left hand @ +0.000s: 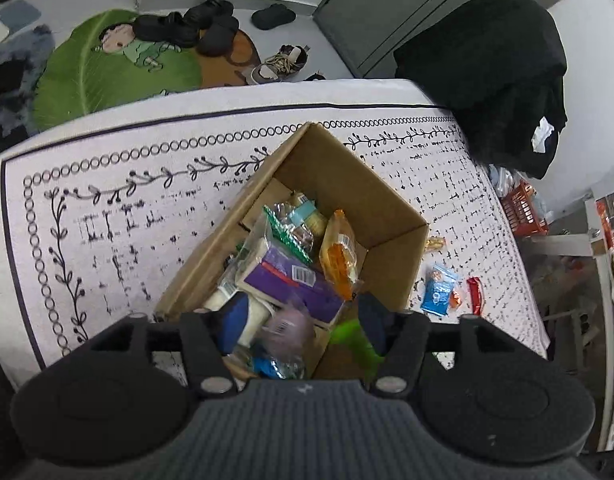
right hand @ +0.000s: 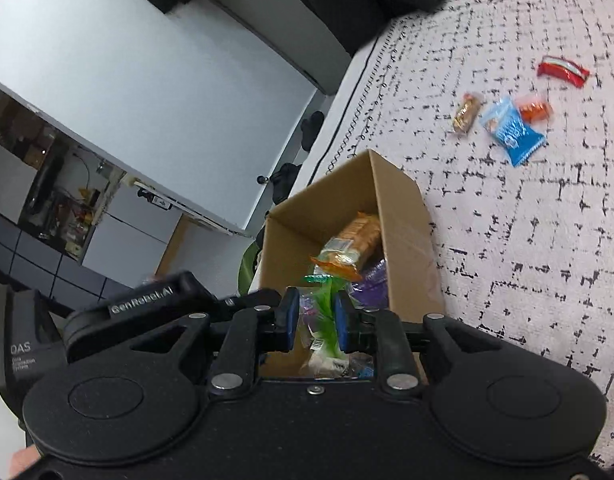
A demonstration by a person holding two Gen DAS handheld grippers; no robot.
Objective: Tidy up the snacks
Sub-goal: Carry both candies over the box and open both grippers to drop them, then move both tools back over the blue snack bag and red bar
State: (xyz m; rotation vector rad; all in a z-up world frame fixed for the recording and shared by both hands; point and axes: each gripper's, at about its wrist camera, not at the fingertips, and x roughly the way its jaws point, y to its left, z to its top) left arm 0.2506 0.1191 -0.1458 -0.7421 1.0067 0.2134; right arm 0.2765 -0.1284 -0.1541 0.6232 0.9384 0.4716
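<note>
Both grippers hover over the cardboard box [left hand: 339, 196]. Above its near end, the left gripper [left hand: 303, 320] has its blue pads spread wide with nothing between them. Beside it, the right gripper [right hand: 316, 320] pinches a green packet [right hand: 327, 312], blurred, between nearly closed pads. Inside the box lie a purple carton [left hand: 295, 284], an orange wrapper [left hand: 337, 256] and clear bags. Right of the box, on the patterned cloth [left hand: 127, 216], rest a blue packet [left hand: 439, 288], a red bar [left hand: 475, 290] and a small golden sweet [left hand: 435, 243].

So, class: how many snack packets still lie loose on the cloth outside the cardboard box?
4: a gold-brown packet, a blue packet, an orange packet beside it, and a red bar farthest off. Others may be hidden.
</note>
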